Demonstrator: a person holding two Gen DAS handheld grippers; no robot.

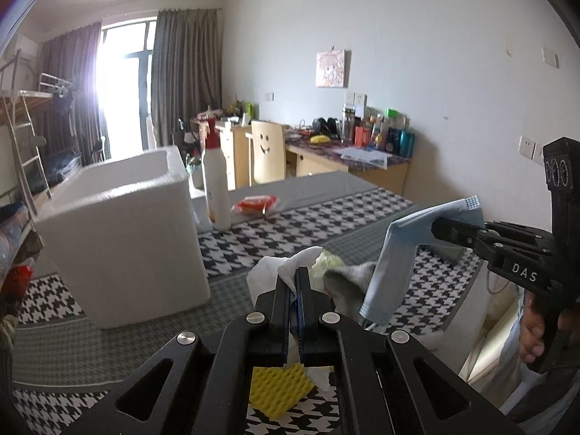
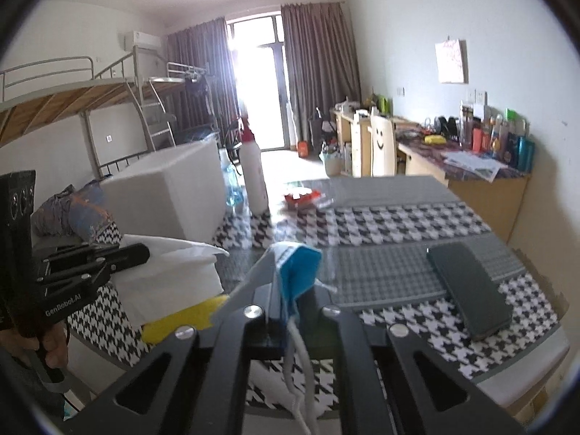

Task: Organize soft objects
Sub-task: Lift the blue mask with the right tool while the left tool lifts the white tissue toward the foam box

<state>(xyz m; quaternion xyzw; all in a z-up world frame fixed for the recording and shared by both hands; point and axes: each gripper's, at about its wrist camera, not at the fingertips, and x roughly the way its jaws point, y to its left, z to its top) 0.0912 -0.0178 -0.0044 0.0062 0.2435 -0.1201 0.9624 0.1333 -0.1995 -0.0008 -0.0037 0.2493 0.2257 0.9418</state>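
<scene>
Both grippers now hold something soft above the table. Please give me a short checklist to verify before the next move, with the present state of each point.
1. Left gripper shut on the white tissue: ok.
2. Right gripper shut on the blue face mask: ok.
3. Mask hangs clear of the table: ok; its ear loop dangles loose.
4. White foam box is open on top: ok; what it holds, cannot tell.
5. Grey sock and yellow sponge cloth not yet picked up: not ok.
6. Spray bottle stands close beside the box: ok, but mind it.

Blue mask [image 1: 393, 253], yellow sponge [image 1: 277, 388], black-and-white houndstooth tablecloth [image 1: 297, 232].
</scene>
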